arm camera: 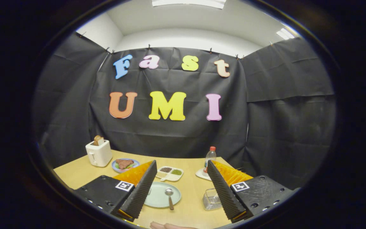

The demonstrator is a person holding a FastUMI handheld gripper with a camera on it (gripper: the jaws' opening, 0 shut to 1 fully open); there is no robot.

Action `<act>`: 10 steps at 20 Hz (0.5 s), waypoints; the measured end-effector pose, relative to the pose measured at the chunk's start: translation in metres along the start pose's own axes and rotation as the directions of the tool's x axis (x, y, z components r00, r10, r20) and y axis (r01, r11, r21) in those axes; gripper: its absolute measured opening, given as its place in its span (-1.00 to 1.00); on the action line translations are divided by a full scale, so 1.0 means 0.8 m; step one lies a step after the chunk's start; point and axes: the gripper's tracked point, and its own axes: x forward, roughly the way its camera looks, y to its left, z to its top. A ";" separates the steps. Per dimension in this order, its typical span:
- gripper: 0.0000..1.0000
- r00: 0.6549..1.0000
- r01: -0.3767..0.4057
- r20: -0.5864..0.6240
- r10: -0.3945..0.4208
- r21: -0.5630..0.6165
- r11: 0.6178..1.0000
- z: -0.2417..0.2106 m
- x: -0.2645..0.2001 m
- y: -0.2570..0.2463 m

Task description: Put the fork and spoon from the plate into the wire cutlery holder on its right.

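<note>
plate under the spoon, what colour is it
Pale green, clearest in the gripper view: the plate lies between the open gripper fingers.

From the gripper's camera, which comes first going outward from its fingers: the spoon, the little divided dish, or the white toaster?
1. Silver metal spoon, on the pale green round plate between the open gripper fingers.
2. White divided dish of seasonings, just beyond the plate.
3. White toaster holding toast, far back left.

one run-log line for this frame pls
tongs: open, empty, above table | spoon: on plate, between the fingers | fork: hidden | wire holder: right of plate, looks empty | stage: pre-grasp
</note>
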 end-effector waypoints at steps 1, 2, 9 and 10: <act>0.91 1.000 -0.001 0.000 0.001 -0.001 1.000 -0.001 0.002 0.001; 0.91 1.000 -0.001 -0.004 0.001 -0.002 1.000 -0.004 0.004 0.001; 0.91 0.995 -0.043 -0.093 0.038 -0.055 0.998 -0.039 0.037 0.020; 0.91 0.993 -0.056 -0.111 0.048 -0.067 0.996 -0.047 0.045 0.026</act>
